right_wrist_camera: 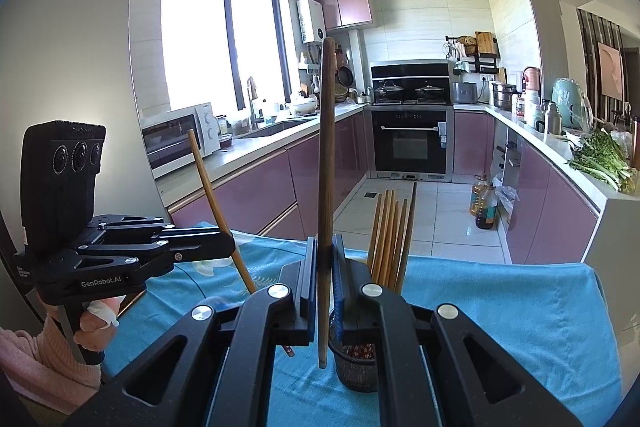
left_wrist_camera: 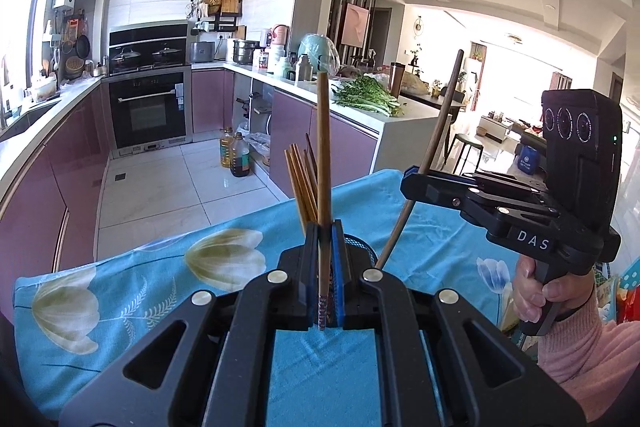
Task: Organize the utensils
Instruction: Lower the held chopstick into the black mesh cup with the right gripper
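I am holding one light chopstick tight in my left gripper and one dark chopstick tight in my right gripper, both just above the mesh cup. I am thinking I should lower slowly, tips first, beside the chopsticks standing in the cup.

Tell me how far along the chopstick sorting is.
Done: several chopsticks stand in the mesh holder. In hand: the left tool grips a light chopstick; the right tool grips a darker one. Left: both still need dropping in.
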A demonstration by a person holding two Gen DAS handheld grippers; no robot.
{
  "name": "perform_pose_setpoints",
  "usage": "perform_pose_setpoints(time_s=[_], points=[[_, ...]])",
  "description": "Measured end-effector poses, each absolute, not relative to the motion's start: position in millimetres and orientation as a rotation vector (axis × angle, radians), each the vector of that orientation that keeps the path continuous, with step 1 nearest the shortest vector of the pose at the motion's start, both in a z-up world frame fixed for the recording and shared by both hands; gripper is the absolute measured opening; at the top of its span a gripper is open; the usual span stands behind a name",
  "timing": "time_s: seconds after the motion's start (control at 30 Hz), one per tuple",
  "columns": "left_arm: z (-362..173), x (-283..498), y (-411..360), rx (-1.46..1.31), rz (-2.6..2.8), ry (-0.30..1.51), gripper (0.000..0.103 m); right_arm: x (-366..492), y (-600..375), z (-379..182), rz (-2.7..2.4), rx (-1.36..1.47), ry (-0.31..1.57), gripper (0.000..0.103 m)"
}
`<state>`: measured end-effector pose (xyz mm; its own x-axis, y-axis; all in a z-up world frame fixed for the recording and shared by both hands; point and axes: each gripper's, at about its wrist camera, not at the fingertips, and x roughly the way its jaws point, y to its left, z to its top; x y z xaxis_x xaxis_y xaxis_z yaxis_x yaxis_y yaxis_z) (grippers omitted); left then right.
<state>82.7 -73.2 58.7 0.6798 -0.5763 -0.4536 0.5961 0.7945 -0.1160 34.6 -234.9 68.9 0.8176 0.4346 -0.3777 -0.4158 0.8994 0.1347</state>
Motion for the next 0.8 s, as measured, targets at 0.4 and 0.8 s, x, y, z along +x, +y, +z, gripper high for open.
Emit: perform_pose_setpoints(time_s=[0.4, 0.8], points=[[74.9, 82.9, -81.0, 0.044, -0.675, 0.446, 0.007, 43.3, -234.4, 77.4, 0.430, 0.043, 0.387, 0.006], [83.2, 85.9, -86.4, 0.033, -0.694, 0.424, 0.007, 50.5, -228.8, 72.3, 0.412, 0.042, 0.402, 0.006]])
